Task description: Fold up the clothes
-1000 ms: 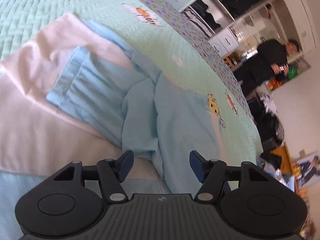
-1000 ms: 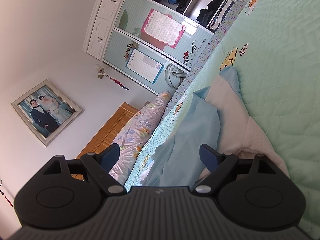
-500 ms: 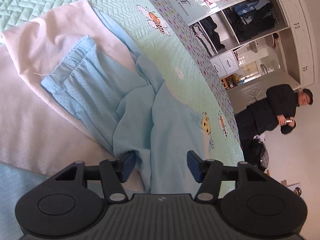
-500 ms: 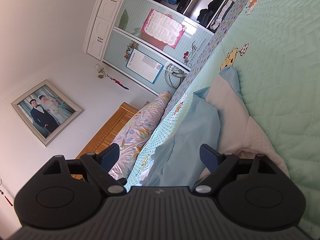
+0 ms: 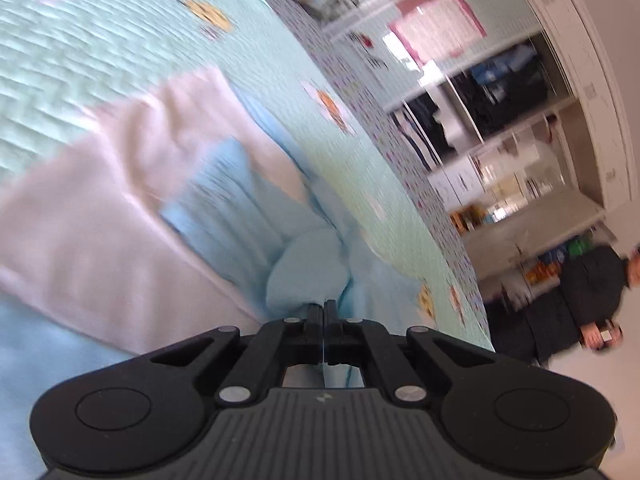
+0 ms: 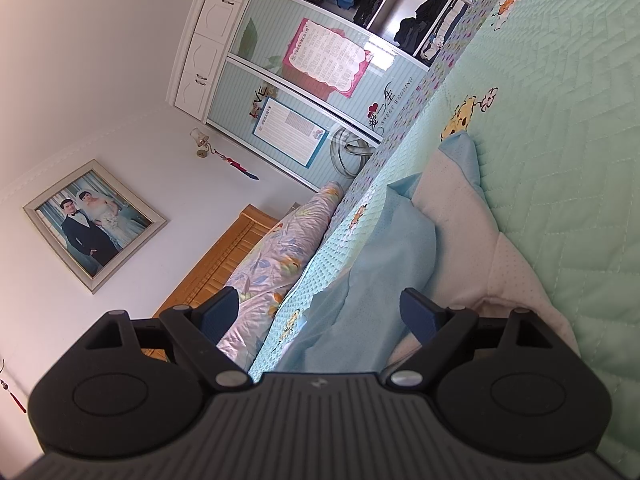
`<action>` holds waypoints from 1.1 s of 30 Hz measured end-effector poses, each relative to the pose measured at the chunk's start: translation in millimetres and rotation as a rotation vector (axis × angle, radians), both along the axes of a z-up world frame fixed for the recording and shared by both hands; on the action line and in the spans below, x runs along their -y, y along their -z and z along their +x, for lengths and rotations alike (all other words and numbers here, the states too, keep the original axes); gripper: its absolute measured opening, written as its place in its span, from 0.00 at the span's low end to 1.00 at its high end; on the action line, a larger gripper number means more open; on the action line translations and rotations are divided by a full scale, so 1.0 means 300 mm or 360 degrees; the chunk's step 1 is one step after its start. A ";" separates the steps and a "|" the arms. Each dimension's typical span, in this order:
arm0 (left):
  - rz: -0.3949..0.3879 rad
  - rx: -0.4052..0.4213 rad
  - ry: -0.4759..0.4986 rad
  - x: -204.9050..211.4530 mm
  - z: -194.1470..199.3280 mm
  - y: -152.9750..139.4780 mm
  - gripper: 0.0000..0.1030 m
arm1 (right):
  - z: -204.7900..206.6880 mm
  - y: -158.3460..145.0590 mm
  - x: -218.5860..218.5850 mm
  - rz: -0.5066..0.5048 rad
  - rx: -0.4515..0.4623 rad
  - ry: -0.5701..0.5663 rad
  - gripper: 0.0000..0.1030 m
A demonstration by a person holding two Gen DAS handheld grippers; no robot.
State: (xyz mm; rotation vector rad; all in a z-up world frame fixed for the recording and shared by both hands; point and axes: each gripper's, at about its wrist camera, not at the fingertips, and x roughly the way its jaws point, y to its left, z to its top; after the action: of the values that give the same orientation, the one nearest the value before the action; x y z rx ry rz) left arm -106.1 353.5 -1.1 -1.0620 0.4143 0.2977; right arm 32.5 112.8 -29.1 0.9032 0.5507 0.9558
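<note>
**Left tool is pinching the blue fabric, right one is just waiting**

The bed (image 5: 100, 40) is taking up most of both views, with its mint quilted cover and little cartoon patches. Lying across it is the garment (image 5: 132, 208), pale pink with light blue parts, spread from the near left toward the far right edge of the bed. In the right wrist view the same clothing (image 6: 384, 248) is bunching up in a blue ridge just ahead of the tool.

The left tool (image 5: 323, 312) has just been closing and its jaws are now sitting fully together, pinching a blue fold (image 5: 308, 276) right at the tips. The right tool (image 6: 320, 314) is gaping wide open with blue cloth lying between its jaws, and the pads aren't pressing on anything.

What I'd be worrying about: that pinch looks like it's catching only a small bump of thin fabric, so a pull could be slipping it free or dragging one layer and leaving the pink part behind, wrecking the fold. The left view is also blurry, so I can't tell how many layers are in there.

Around it: a wardrobe (image 6: 320, 40) far off, a floral pillow (image 6: 276, 264), a framed photo (image 6: 94, 224), and a person (image 5: 588, 300) standing far right. Nothing is really blocking the tools.
</note>
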 end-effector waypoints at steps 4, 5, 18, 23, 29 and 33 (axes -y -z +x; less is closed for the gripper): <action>-0.0089 -0.0066 0.0093 -0.022 0.000 0.045 0.00 | 0.000 0.000 0.002 -0.0004 0.0002 0.0000 0.86; -0.0084 -0.0097 0.0122 -0.010 0.012 0.051 0.00 | 0.000 0.000 0.003 -0.0005 0.0002 0.0000 0.86; 0.0024 -0.0079 -0.0071 -0.031 -0.110 -0.020 0.17 | 0.000 -0.009 0.018 0.0082 -0.0019 -0.0026 0.91; 0.0045 0.0106 0.0108 -0.006 -0.018 -0.069 0.27 | 0.015 -0.048 -0.005 0.0000 -0.0077 -0.0041 0.93; -0.0050 0.0173 0.0095 -0.005 0.113 0.051 0.27 | 0.071 -0.089 -0.060 -0.0145 -0.0290 -0.0083 0.95; -0.0102 0.0231 0.0130 -0.016 0.132 0.122 0.31 | 0.083 -0.119 -0.108 -0.0206 -0.0324 -0.0112 1.00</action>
State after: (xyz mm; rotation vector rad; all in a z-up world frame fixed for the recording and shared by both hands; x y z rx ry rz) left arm -66.5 358.2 -37.5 -1.1188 0.3380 0.1343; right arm 57.5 145.3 6.7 0.8740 0.8132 0.8859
